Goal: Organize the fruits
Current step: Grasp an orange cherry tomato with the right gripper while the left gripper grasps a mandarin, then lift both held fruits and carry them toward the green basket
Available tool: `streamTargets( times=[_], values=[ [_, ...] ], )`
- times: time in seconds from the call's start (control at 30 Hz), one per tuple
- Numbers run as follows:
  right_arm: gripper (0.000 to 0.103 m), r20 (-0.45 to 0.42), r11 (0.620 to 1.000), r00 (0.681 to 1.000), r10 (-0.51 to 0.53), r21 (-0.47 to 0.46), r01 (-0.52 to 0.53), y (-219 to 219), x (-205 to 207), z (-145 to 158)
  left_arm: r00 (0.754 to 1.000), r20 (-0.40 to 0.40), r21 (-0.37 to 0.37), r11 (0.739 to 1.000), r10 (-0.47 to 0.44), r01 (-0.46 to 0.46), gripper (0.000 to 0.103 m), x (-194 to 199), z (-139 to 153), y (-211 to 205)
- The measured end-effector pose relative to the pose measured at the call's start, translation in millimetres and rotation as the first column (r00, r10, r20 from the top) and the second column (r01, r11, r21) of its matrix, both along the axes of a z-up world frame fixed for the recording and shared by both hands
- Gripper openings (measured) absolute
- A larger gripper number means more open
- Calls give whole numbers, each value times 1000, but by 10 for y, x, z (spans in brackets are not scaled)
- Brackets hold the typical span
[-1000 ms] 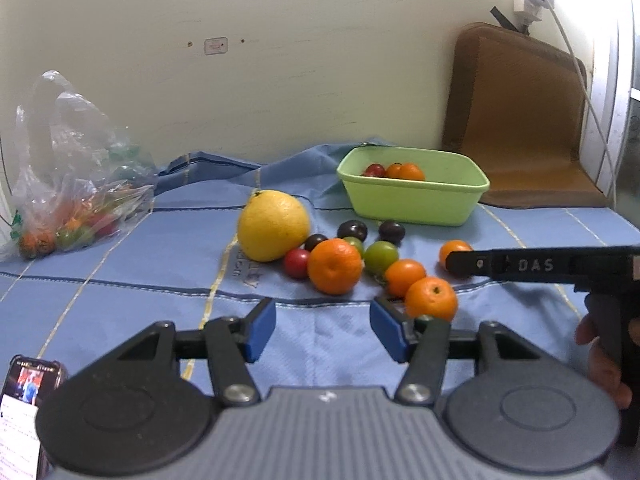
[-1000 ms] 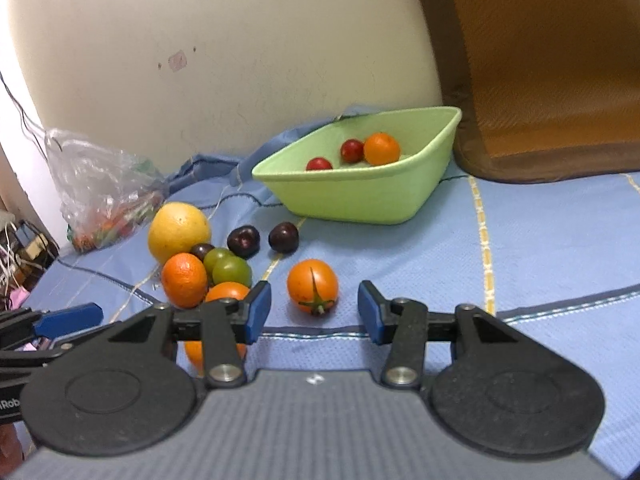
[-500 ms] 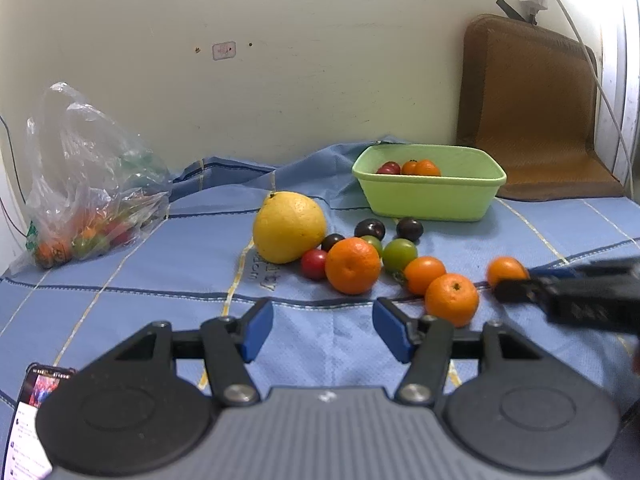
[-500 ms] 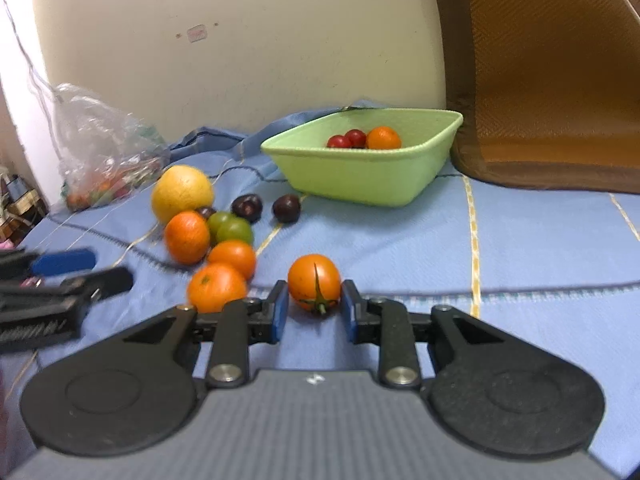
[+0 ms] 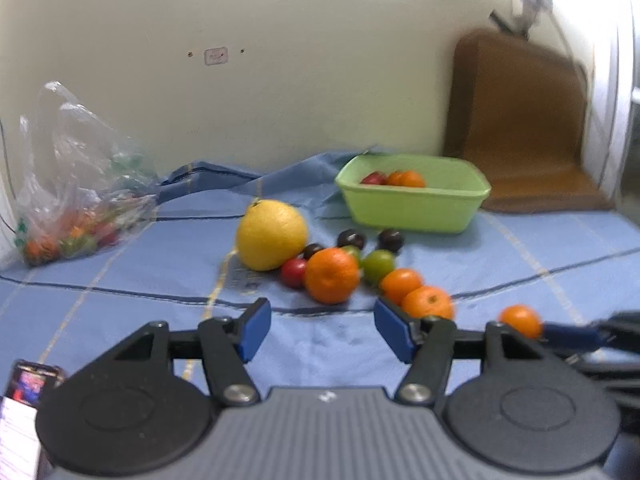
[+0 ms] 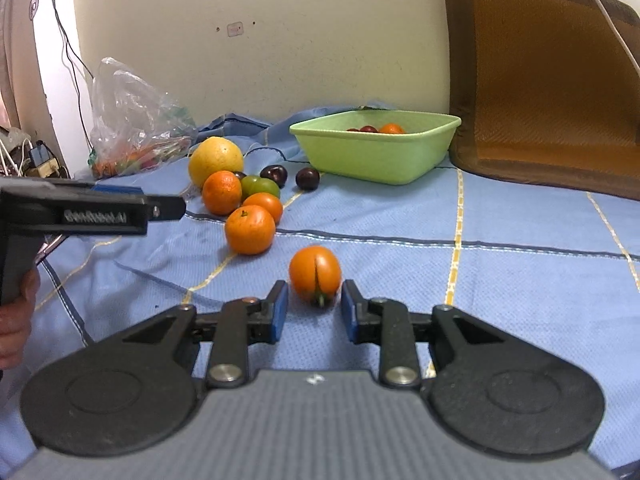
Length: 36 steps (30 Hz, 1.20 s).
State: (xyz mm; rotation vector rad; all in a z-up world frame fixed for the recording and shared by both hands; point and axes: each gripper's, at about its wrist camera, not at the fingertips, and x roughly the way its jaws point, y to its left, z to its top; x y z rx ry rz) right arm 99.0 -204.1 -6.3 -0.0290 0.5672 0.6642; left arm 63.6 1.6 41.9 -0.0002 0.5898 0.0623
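My right gripper [image 6: 313,312] is shut on an orange tomato [image 6: 315,274], its blue pads against the fruit's sides just above the blue cloth; the tomato also shows in the left wrist view [image 5: 520,321]. My left gripper [image 5: 320,330] is open and empty, short of a fruit cluster: a large yellow citrus [image 5: 271,235], mandarins [image 5: 331,276], a green tomato [image 5: 378,266], a red tomato [image 5: 294,273] and dark plums [image 5: 351,238]. A green tub [image 5: 412,204] behind holds several small red and orange fruits [image 5: 404,179]. The tub also shows in the right wrist view [image 6: 376,146].
A clear plastic bag of fruit [image 5: 76,200] sits at the far left by the wall. A brown cushion [image 5: 524,120] leans on the wall at the right. A phone [image 5: 24,412] lies at the near left. The left gripper's body [image 6: 80,212] shows in the right wrist view.
My right gripper closed around the orange tomato and now holds it slightly raised. My left gripper drew back a little and stayed open.
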Motion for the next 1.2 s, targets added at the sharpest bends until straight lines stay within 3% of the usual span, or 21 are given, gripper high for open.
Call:
streamTargets(
  times=[0.03, 0.1, 0.33, 0.43, 0.53, 0.57, 0.63, 0.73, 0.77, 1.2],
  values=[
    [34, 2, 1000, 1000, 4, -2, -4, 5, -2, -1, 1000, 5, -13, 1000, -11, 11, 62, -7, 14, -11],
    [47, 4, 1000, 1000, 5, 0, -5, -4, -9, -4, 999, 10, -17, 999, -38, 38, 65, -13, 22, -83],
    [49, 9, 1000, 1000, -11, 21, 11, -54, -42, -1, 995, -32, 39, 995, -90, 91, 67, 148, -114, -390],
    [49, 0, 1000, 1000, -10, 24, 10, -63, -32, -7, 994, -54, 30, 995, -93, 95, 64, 223, -186, -452],
    [49, -8, 1000, 1000, -10, 22, 10, -46, -28, -9, 991, -70, -1, 993, -114, 115, 46, 261, -251, -474],
    [49, -9, 1000, 1000, -11, 21, 11, -41, -27, -9, 989, -71, -24, 991, -133, 131, 36, 266, -263, -467],
    [49, -12, 1000, 1000, -10, 22, 10, -35, -15, -8, 988, -70, -16, 990, -140, 139, 35, 245, -266, -500],
    [38, -18, 1000, 1000, -10, 26, 10, -30, 10, -10, 987, -77, -11, 990, -139, 138, 34, 219, -257, -509],
    [26, -15, 1000, 1000, -9, 23, 9, -20, 5, -6, 987, -80, -8, 990, -139, 138, 34, 211, -252, -505],
    [26, -9, 999, 1000, -28, 45, 28, -103, -117, -9, 994, -60, 99, 990, -93, 99, 34, -50, -163, -360]
  ],
)
